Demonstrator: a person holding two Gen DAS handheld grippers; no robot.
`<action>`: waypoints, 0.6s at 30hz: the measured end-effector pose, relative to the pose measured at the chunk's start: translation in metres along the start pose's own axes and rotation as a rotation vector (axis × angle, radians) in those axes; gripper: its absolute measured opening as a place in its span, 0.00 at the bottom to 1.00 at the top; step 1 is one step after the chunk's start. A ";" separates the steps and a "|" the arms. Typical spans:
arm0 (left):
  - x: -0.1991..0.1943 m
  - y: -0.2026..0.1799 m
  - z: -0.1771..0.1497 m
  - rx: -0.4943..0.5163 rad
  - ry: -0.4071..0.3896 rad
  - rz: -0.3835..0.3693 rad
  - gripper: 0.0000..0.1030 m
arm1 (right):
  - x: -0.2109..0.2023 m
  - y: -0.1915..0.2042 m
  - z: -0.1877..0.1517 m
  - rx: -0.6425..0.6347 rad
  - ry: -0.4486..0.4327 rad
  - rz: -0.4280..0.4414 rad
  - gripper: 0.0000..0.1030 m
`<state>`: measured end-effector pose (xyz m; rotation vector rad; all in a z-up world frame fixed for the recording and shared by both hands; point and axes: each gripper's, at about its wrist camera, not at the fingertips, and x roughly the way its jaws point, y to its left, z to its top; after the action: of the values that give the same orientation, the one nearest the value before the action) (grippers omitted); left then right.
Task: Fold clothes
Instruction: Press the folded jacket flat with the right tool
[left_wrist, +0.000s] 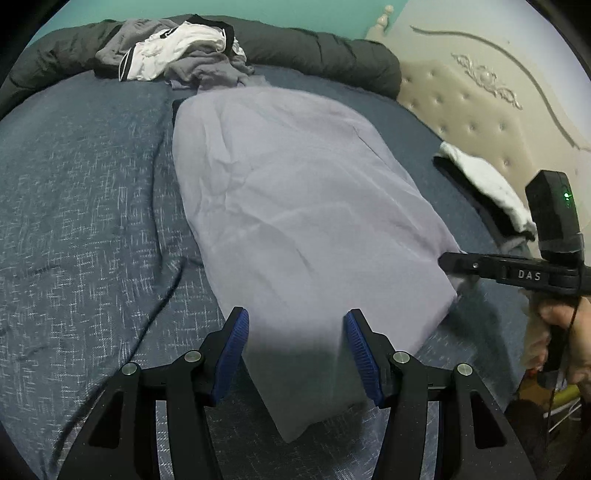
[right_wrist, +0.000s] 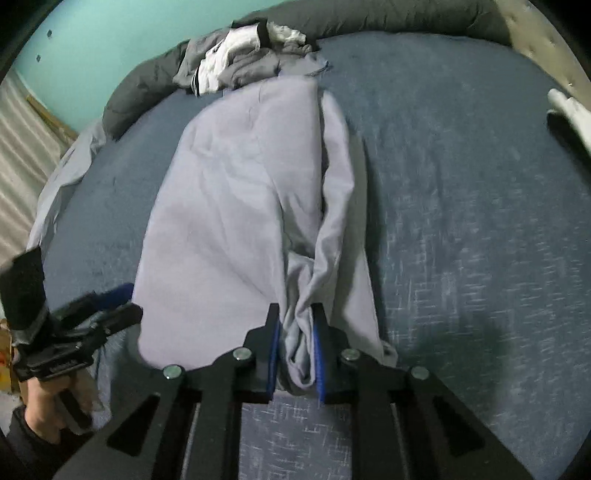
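The lilac garment (left_wrist: 295, 206) lies lengthwise on the blue bedsheet (left_wrist: 81, 206), its near end toward both grippers. The right gripper (right_wrist: 295, 350) is clamped on a bunched wad of the garment's near right edge, so cloth fills the gap between its pads. The left gripper (left_wrist: 295, 339) stands with its jaws wide apart, straddling the near left part of the cloth and holding nothing.

Judging by the long flap already doubled along the right side, a lengthwise fold seems under way. To do it well, the right gripper should keep its pinch firm and lift only enough to clear the layer below, then carry the edge across in 1 smooth pass so the crease runs straight. The left gripper would do best pinning or gripping the near left corner, keeping the bottom layer from dragging. The wad in the right jaws is thick; it looks like several layers, so a flat result may need a regrip.

The far end of the garment runs under the pile (left_wrist: 177, 48) of grey, white and black clothes, so its collar or hem is hidden. Motion blur softens the right edge. What kind of garment it is cannot be told. A white and black item (left_wrist: 487, 184) by the headboard (left_wrist: 480, 110) is partly cut off.
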<state>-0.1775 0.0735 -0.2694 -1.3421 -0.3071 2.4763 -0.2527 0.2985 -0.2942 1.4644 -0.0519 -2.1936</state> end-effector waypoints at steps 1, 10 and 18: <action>0.000 0.000 -0.001 0.005 0.004 0.003 0.57 | -0.001 0.001 0.001 -0.007 -0.005 -0.002 0.18; 0.001 0.007 -0.008 -0.003 0.030 0.013 0.57 | -0.015 0.012 0.007 -0.067 -0.046 -0.022 0.36; -0.001 0.009 -0.011 -0.005 0.036 0.020 0.57 | -0.011 0.020 0.010 -0.126 -0.046 -0.051 0.19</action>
<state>-0.1689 0.0651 -0.2772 -1.3958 -0.2930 2.4660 -0.2508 0.2834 -0.2743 1.3604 0.1068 -2.2279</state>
